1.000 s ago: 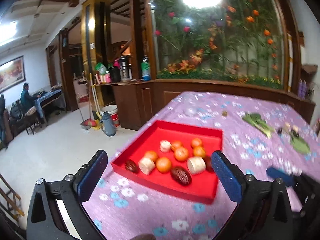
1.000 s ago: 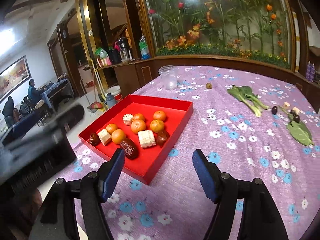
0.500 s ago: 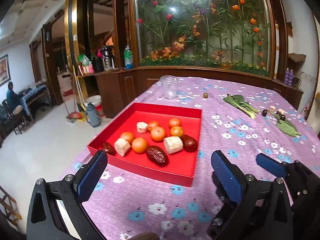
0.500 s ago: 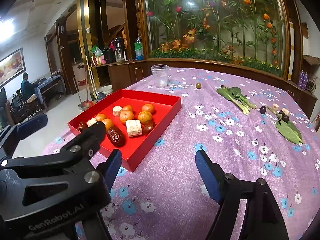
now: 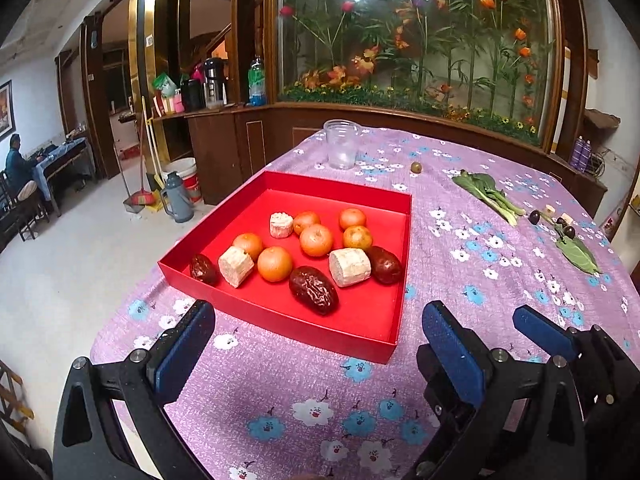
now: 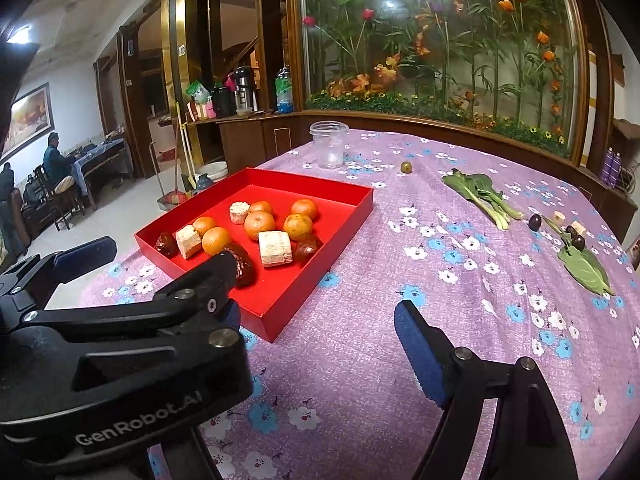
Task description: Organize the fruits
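Observation:
A red tray (image 5: 404, 240) lies on the purple flowered tablecloth. It holds several oranges (image 5: 275, 264), three dark wrinkled dates (image 5: 314, 290) and three white cut chunks (image 5: 349, 267). My left gripper (image 5: 318, 340) is open just short of the tray's near edge, with nothing in it. To its right, my right gripper (image 6: 324, 332) hovers over bare cloth beside the tray (image 6: 348, 220). Its jaws are opening and nothing is between them. The left gripper's body (image 6: 120, 340) hides its left finger.
Behind the tray stand a clear plastic cup (image 5: 341, 144) and a small green fruit (image 5: 416, 167). A leafy green (image 5: 488, 196), dark round fruits (image 5: 534, 217) and a leaf (image 5: 576, 252) lie at the right. The table's edge runs close on the left. A person (image 5: 16, 160) sits far left.
The left wrist view swung from the room toward the table and dipped, so the tray now sits centred and closer. The left gripper came into the right wrist view. The right jaws widened slightly.

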The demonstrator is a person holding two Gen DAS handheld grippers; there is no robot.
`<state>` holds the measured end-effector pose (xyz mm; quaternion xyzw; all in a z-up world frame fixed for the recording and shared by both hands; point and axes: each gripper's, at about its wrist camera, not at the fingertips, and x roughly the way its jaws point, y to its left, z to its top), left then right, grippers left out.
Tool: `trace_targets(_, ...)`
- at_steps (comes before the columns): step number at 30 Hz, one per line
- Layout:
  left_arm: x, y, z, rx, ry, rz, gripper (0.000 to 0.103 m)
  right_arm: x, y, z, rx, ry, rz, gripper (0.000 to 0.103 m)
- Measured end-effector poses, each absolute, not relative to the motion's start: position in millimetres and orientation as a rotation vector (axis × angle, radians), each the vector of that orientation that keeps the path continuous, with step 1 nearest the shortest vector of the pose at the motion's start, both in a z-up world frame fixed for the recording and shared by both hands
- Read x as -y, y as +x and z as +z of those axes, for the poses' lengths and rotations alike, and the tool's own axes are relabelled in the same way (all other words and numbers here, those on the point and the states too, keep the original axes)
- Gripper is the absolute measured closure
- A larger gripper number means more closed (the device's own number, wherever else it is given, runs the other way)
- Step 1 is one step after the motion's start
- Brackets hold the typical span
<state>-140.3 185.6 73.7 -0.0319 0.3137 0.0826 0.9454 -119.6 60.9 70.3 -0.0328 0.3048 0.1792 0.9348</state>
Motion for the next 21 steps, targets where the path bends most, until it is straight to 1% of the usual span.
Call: trace_targets(21,-201,-128,62,-0.684,-0.109,0.172,0.0,-78,-109,59,-0.66,-0.102,0.387,0.018)
